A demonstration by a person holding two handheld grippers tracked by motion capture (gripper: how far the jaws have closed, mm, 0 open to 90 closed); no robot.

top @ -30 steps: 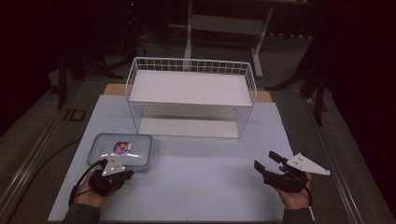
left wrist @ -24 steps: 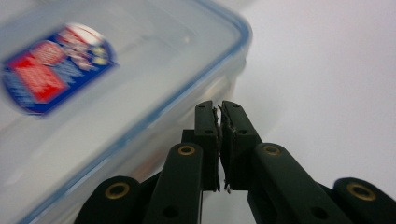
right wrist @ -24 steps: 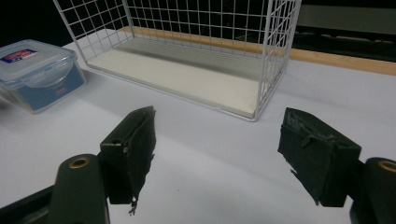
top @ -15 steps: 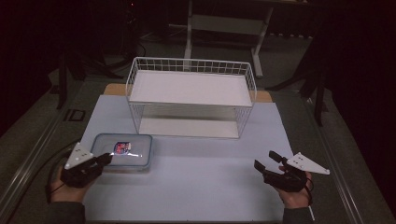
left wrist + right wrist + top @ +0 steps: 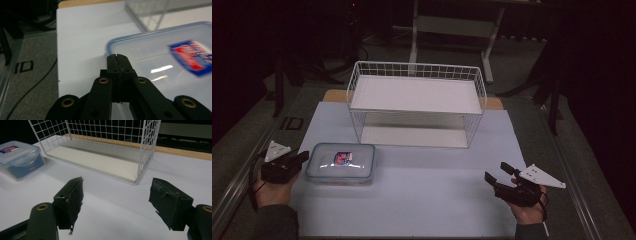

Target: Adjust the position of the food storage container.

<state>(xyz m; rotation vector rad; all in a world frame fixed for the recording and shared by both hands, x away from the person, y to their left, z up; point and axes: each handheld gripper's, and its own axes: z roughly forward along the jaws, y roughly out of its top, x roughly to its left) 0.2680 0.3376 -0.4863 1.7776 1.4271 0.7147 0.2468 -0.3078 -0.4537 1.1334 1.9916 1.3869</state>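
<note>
At the far left of the high view the left claw (image 5: 301, 157) sits at the short end of the lidded plastic container (image 5: 341, 162), its tips just beside the box's left wall. Its own view shows the jaws pressed together with nothing between them, the tips over the blue rim of the container's corner (image 5: 117, 43); whether they touch it is hard to tell. The container rests flat on the white tabletop (image 5: 427, 200), lid on, in front of the left corner of the wire shelf rack (image 5: 417, 107) and apart from it.

This looks like the approach step: the box is not yet gripped. With the jaws together, the left claw seems set either to nudge the box sideways or to open and take the rim. A grasp would call for spreading the jaws first, then seating them on the lid's edge.

At the right, the right claw (image 5: 497, 175) rests near the tabletop edge, well apart from the box, its jaws spread and empty
</note>
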